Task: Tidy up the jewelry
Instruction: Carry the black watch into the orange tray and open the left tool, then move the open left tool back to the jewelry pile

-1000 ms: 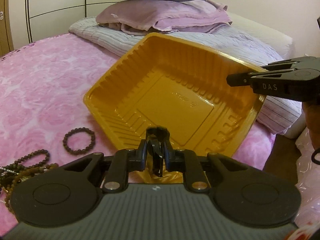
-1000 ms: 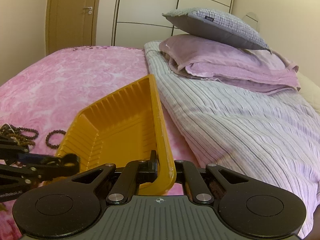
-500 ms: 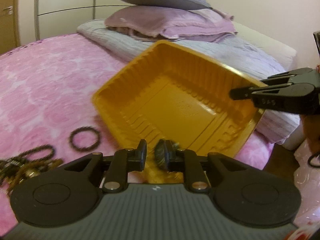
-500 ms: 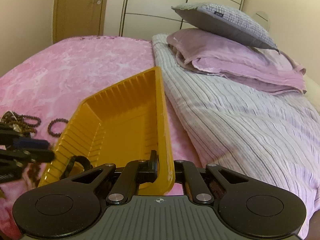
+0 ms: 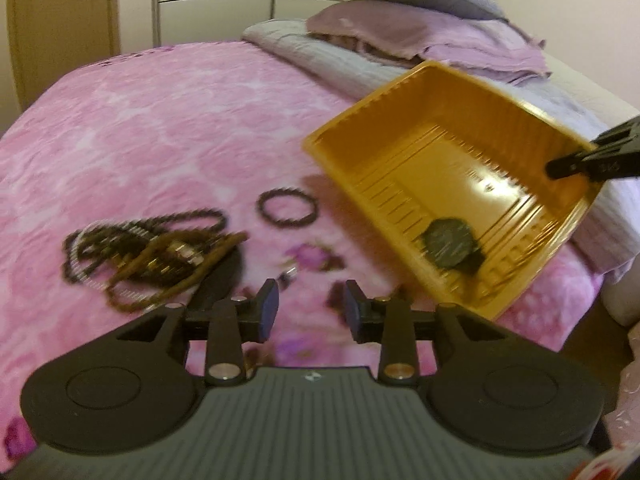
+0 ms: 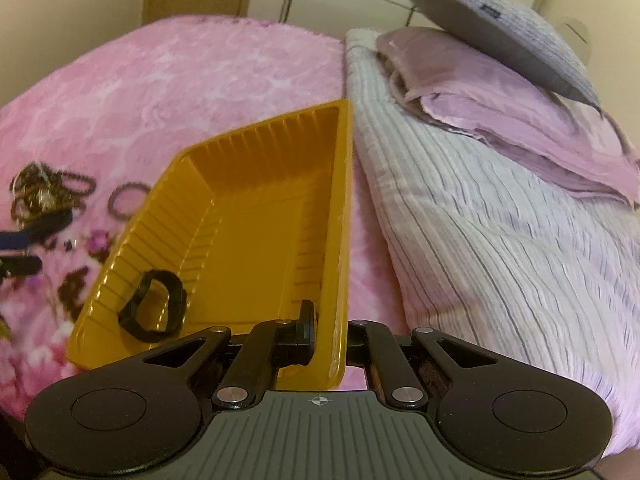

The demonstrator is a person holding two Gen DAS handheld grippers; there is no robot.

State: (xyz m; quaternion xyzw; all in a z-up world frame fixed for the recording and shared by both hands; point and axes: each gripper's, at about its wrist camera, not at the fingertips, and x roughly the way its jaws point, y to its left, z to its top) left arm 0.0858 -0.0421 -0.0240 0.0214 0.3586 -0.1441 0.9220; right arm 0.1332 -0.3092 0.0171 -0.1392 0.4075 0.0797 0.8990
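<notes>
My right gripper is shut on the rim of a yellow plastic tray and holds it tilted over the pink bed. The tray also shows in the left wrist view, with the right gripper at its far rim. A black bracelet lies in the tray's low corner, also seen in the left wrist view. My left gripper is open and empty, to the left of the tray. A dark bead bracelet and a tangled pile of bead strands lie on the bedspread.
The pink bedspread covers the bed. A striped grey quilt and stacked pillows lie to the right of the tray. A wardrobe and door stand behind. The bed edge drops off at the right in the left wrist view.
My left gripper opened and let the black bracelet drop into the tray, then swung left toward the bead pile. My right gripper kept hold of the tray.
</notes>
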